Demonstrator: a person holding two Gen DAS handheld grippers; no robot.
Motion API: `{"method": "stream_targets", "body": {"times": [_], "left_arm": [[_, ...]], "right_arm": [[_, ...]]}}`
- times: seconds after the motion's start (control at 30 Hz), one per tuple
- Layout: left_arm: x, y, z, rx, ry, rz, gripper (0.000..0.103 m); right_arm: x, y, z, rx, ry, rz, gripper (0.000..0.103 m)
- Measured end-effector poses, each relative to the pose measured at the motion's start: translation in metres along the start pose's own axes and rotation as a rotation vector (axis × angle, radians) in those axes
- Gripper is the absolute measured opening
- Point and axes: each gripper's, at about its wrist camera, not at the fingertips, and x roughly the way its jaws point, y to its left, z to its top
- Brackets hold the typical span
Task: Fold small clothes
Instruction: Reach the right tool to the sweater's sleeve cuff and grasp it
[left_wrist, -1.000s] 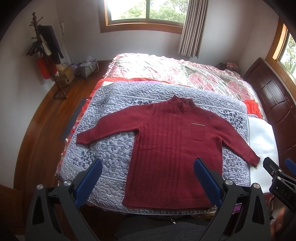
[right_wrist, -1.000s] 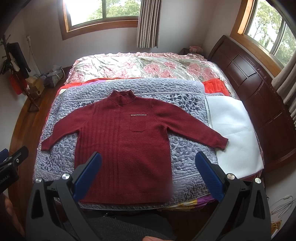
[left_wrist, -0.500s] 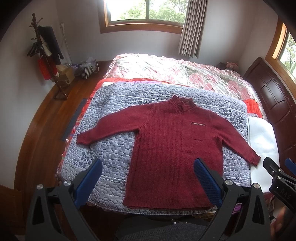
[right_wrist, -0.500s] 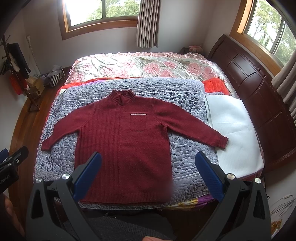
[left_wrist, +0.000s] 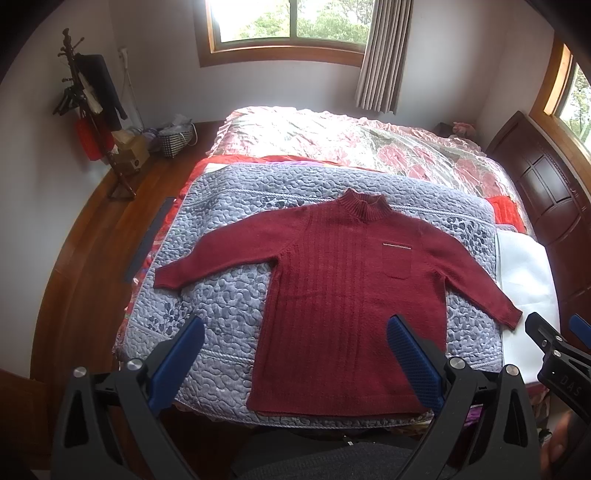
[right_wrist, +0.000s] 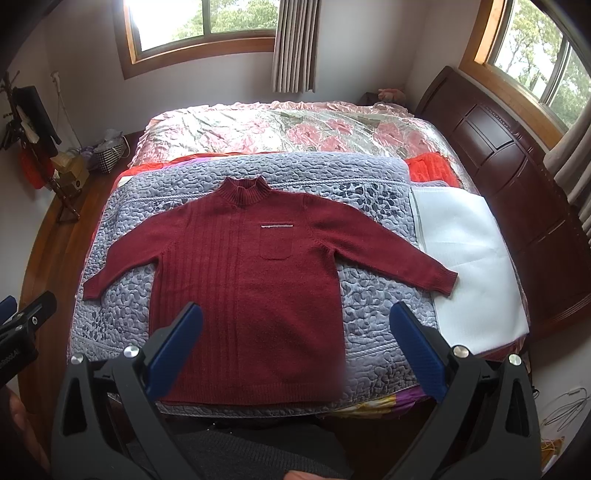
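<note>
On quilt (left_wrist: 236, 295) — red sweater (left_wrist: 343, 295) flat (sleeves spread); untouched.

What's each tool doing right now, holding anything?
Left tool: open, holding nothing, above the red sweater.
Right tool: open, holding nothing.

Both my grippers, left (left_wrist: 295, 354) and right (right_wrist: 295, 345), hang spread wide above the bed's near edge, touching nothing. The quilt (right_wrist: 376, 295) around the sweater (right_wrist: 255, 288) lies bare on every side. Only the white sheet (right_wrist: 469, 258) borders the right cuff at the quilt's right edge.
</note>
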Motion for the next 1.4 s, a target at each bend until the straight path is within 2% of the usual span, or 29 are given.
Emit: {"method": "stream_targets", "body": {"times": [0.43,0.57,0.67,0.7,0.77,0.87,0.93,1.03,1.07,1.1,1.13,1.17,1.23,1.33,1.4], "left_arm": [[0.008,-0.003,0.003,0.000,0.007,0.004,0.099],[0.015,-0.007,0.008,0.007,0.027,-0.088,0.099],[0.019,-0.014,0.013,0.029,0.031,-0.133,0.099],[0.018,-0.017,0.015,0.041,0.018,-0.135,0.099],[0.016,-0.023,0.019,0.058,-0.006,-0.147,0.099],[0.022,-0.037,0.029,0.079,-0.006,-0.205,0.099],[0.040,-0.051,0.034,0.104,0.061,-0.237,0.099],[0.076,-0.080,0.038,0.153,0.209,-0.286,0.099],[0.086,-0.091,0.039,0.171,0.218,-0.280,0.099],[0.092,-0.102,0.040,0.193,0.195,-0.259,0.099],[0.098,-0.113,0.042,0.223,0.157,-0.227,0.099],[0.104,-0.126,0.044,0.258,0.126,-0.204,0.099],[0.122,-0.151,0.049,0.320,0.123,-0.179,0.099],[0.149,-0.182,0.055,0.357,0.152,-0.194,0.099],[0.164,-0.201,0.056,0.380,0.164,-0.185,0.099]], "right_arm": [[0.011,0.001,0.007,0.002,0.014,-0.003,0.100],[0.020,-0.009,0.012,0.041,-0.015,0.007,0.100],[0.032,-0.033,0.014,0.103,-0.082,0.123,0.100],[0.041,-0.045,0.015,0.146,-0.075,0.157,0.100],[0.061,-0.075,0.017,0.249,-0.056,0.165,0.100],[0.096,-0.123,0.018,0.337,-0.032,0.096,0.100],[0.120,-0.162,0.012,0.409,-0.022,0.071,0.099],[0.157,-0.230,-0.007,0.583,-0.010,0.074,0.099],[0.170,-0.255,-0.016,0.656,-0.008,0.091,0.098],[0.184,-0.277,-0.025,0.725,0.005,0.105,0.096],[0.199,-0.300,-0.035,0.789,0.019,0.125,0.090],[0.214,-0.320,-0.045,0.848,0.028,0.154,0.080],[0.245,-0.353,-0.065,0.949,0.052,0.209,0.069],[0.289,-0.391,-0.094,1.097,0.059,0.277,0.062],[0.314,-0.412,-0.109,1.174,0.054,0.280,0.059]]}}
